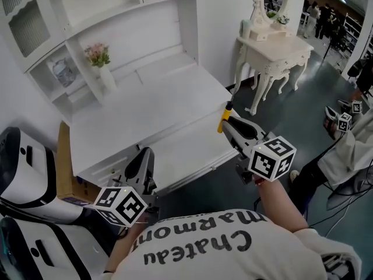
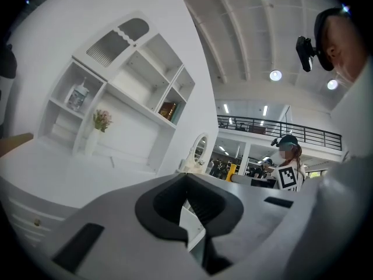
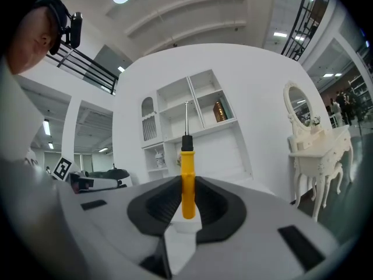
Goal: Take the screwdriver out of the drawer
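A screwdriver [image 1: 224, 119] with a yellow handle [image 3: 187, 179] and a thin metal shaft stands upright in my right gripper [image 1: 228, 125], which is shut on the handle [image 3: 186, 202]. That gripper is held up in the air over the right front corner of the white desk [image 1: 145, 104]. The desk's wide drawer [image 1: 186, 155] stands pulled out below it. My left gripper [image 1: 145, 156] hovers at the drawer's left front. Its jaws [image 2: 187, 207] stand a little apart with nothing between them.
A white hutch with shelves rises behind the desk, and a vase of flowers [image 1: 105, 69] stands on the desk's back left. A white vanity table with a mirror [image 1: 274, 57] stands to the right. Another person [image 1: 349, 150] with grippers is at far right. White equipment [image 1: 29, 174] is at left.
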A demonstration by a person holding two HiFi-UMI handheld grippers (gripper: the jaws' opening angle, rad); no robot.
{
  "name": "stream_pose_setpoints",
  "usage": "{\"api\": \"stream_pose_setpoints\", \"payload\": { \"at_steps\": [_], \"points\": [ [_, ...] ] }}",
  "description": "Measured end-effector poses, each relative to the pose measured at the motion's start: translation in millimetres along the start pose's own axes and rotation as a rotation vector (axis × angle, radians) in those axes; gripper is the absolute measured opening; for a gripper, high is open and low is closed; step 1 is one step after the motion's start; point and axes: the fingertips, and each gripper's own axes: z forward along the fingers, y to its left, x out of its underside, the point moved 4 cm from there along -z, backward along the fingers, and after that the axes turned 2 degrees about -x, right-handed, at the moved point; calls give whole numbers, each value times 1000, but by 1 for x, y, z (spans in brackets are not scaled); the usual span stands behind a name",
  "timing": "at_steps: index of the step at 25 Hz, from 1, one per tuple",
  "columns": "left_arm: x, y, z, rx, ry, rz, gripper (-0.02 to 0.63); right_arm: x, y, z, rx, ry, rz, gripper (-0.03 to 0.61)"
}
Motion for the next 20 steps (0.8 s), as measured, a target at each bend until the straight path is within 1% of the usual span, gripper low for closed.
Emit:
{"api": "stream_pose_setpoints", "payload": {
  "at_steps": [7, 12, 16, 20],
  "points": [
    [1, -3, -26, -41, -11, 8, 23, 16, 9, -22, -2, 6, 33, 80],
    [6, -7, -36, -49, -9, 19, 23, 22, 8, -34, 10, 3, 40, 80],
    [16, -6, -34, -63, 0, -9, 23, 27, -1, -42, 26, 26, 46, 80],
    [23, -4, -22, -51, 13, -20, 23, 34, -10, -41, 32, 49, 42, 80]
  ]
}}
